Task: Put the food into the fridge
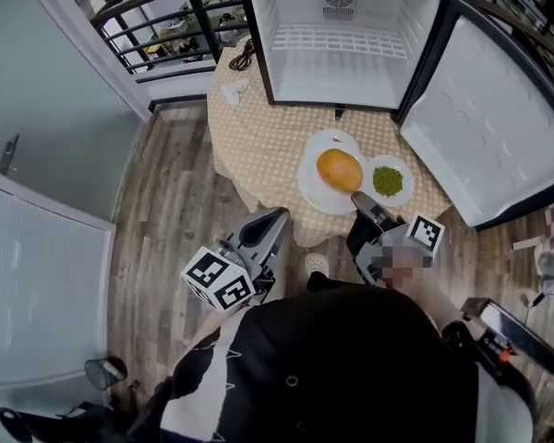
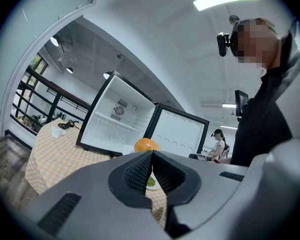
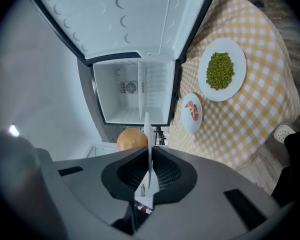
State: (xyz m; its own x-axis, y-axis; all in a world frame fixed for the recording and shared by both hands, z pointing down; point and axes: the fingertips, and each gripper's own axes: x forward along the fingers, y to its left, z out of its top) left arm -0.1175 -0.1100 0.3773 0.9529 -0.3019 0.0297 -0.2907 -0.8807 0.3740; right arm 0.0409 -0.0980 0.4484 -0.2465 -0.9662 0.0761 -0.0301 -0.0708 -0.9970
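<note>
Right gripper (image 1: 359,198) pinching white plate (image 1: 312,188) rim — orange fruit (image 1: 339,170) just beyond, left gripper (image 1: 278,216) pressed together, empty.

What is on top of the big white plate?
A round orange food lies on the plate. The right gripper, shut on the plate's near rim, covers that bit; anything beneath the food is hidden.

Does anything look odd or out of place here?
Nothing is spilled or broken. The oddest thing is the small fridge standing on the cloth-covered table, its door wide open, with a dark cable coiled beside it.
</note>
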